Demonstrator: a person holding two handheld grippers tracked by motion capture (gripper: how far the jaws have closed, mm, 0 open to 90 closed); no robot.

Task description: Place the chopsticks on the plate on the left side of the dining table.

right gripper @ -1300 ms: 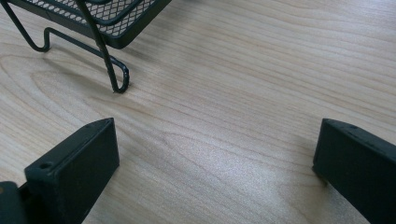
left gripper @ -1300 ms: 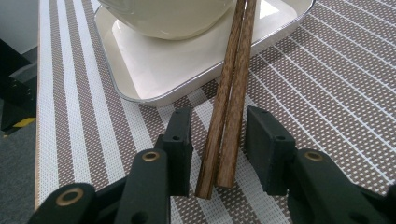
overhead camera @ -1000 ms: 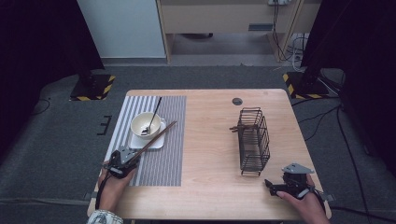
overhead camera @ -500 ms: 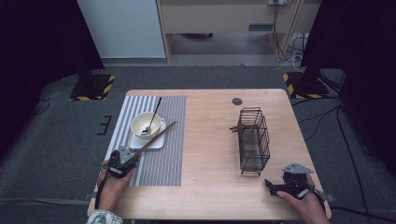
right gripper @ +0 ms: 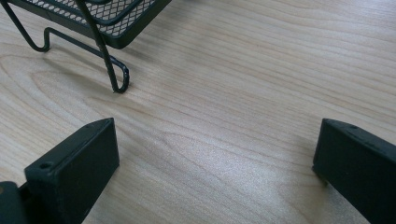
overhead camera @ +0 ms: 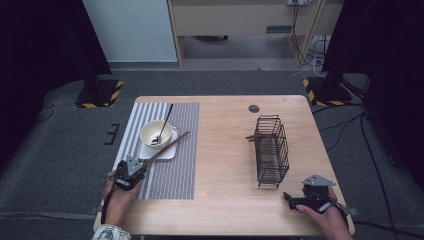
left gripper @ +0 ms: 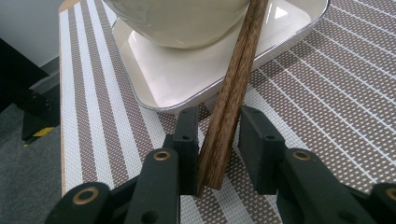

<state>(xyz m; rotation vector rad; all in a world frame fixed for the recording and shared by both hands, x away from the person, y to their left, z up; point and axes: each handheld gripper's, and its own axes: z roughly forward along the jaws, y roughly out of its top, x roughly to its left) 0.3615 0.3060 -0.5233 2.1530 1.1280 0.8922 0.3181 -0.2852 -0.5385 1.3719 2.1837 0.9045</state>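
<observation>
- Dark brown wooden chopsticks [left gripper: 233, 98], two long square-edged sticks with visible grain, lie side by side between the jaws of the left gripper [left gripper: 217, 144]. One stick touches the left black pad; a small gap is seen at the other pad, so I cannot tell if the pair is really pinched.
- From the woven placemat [overhead camera: 172, 165] as landmark: the chopsticks slant over its middle, and their far end leans on the rim of the small tray [left gripper: 154, 88].
- Placemat itself is a flat rectangle of coarse mesh weave with brown and pale stripes, lying on the left part of the light wooden table [overhead camera: 225, 150].
- On the far half of the placemat stands the white square tray, glossy, with rounded corners and a raised edge. In it sits a round cream bowl [overhead camera: 156, 134] with a smooth glazed wall.
- A thin dark spoon [overhead camera: 164, 122] rests in the bowl, its handle pointing to the far edge of the placemat.
- Well to the right of the placemat stands a black wire basket [overhead camera: 272, 150], tall and box-shaped, with a fine mesh bottom and bent wire feet. Another brown stick [overhead camera: 260, 136] pokes out of its left side.
- Right gripper [right gripper: 215, 158], near the corner of the basket, holds its matte black block-like jaws wide apart over bare wood grain, nothing between them.
</observation>
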